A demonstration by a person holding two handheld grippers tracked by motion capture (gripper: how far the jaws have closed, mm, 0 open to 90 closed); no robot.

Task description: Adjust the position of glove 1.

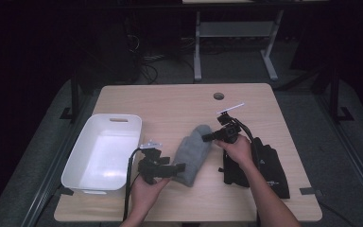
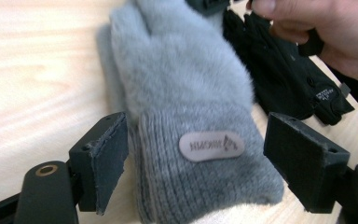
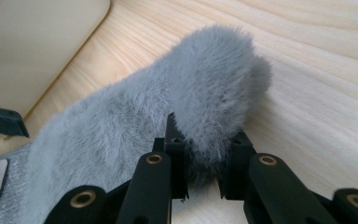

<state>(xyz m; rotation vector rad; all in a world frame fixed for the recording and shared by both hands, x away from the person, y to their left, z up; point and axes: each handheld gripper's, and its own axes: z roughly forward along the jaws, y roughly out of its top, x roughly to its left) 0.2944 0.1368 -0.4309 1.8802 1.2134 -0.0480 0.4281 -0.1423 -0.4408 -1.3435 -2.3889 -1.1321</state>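
Grey mitten pinned at the tip, cuff about to be taken.

From the high view, the grey mitten lies on the table between your two hands, with the white bin to its left and the black gloves to its right; your left gripper sits at the cuff end, your right gripper at the fluffy tip. In the left gripper view your jaws stand spread on either side of the knitted cuff, not yet pressing; centre them on the ribbing by the label before you squeeze, so you catch both layers. In the right gripper view your jaws are pinching the furry tip; keep that hold deep in the fabric, not just the fur, or I judge it will slip when you lift.
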